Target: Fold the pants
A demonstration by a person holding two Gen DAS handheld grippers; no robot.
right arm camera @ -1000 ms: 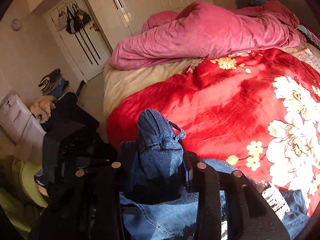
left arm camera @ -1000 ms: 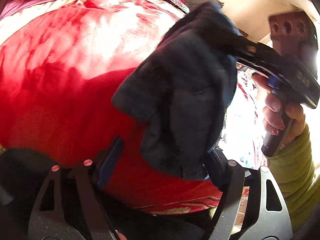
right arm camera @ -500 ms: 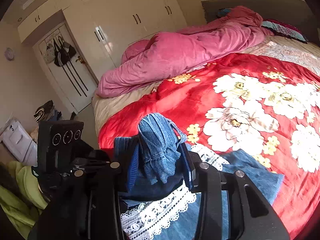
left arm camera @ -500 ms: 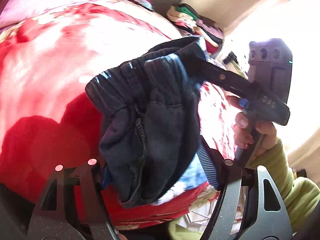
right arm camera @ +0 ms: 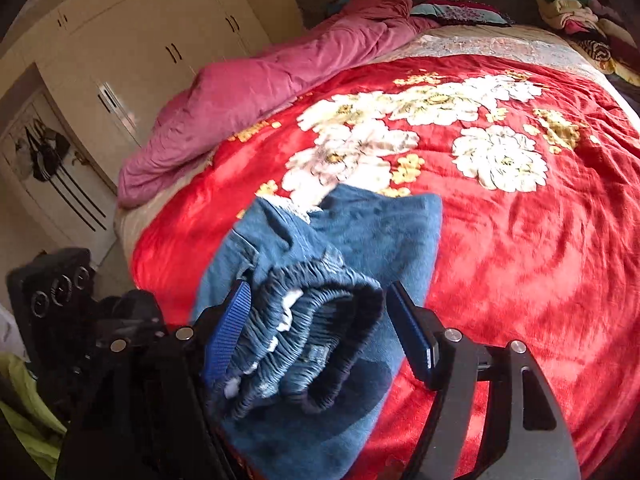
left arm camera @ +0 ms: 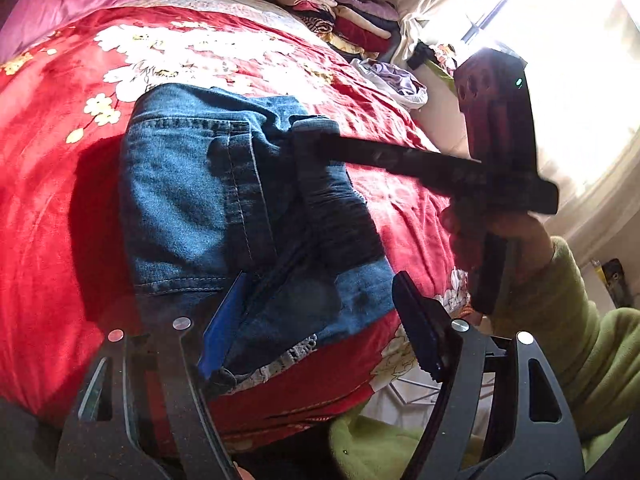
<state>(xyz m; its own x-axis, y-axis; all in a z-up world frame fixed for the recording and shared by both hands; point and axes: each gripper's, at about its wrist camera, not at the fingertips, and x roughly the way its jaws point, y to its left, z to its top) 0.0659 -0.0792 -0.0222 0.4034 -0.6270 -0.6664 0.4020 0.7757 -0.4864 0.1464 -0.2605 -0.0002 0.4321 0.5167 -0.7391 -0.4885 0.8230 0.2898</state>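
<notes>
While its jaws are opening, the gathered waistband is being let go by the right gripper; the left gripper is being held spread, gripping nothing. Soft, floppy jeans are lying folded on the red blanket; thick edges are being judged the surest hold.

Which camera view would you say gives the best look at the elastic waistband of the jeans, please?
The right wrist view: the gathered elastic waistband fills the foreground between the right gripper, whose jaws are opening. The left wrist view shows mostly the jeans legs folded on the red blanket; the waistband there is shadowed.
</notes>
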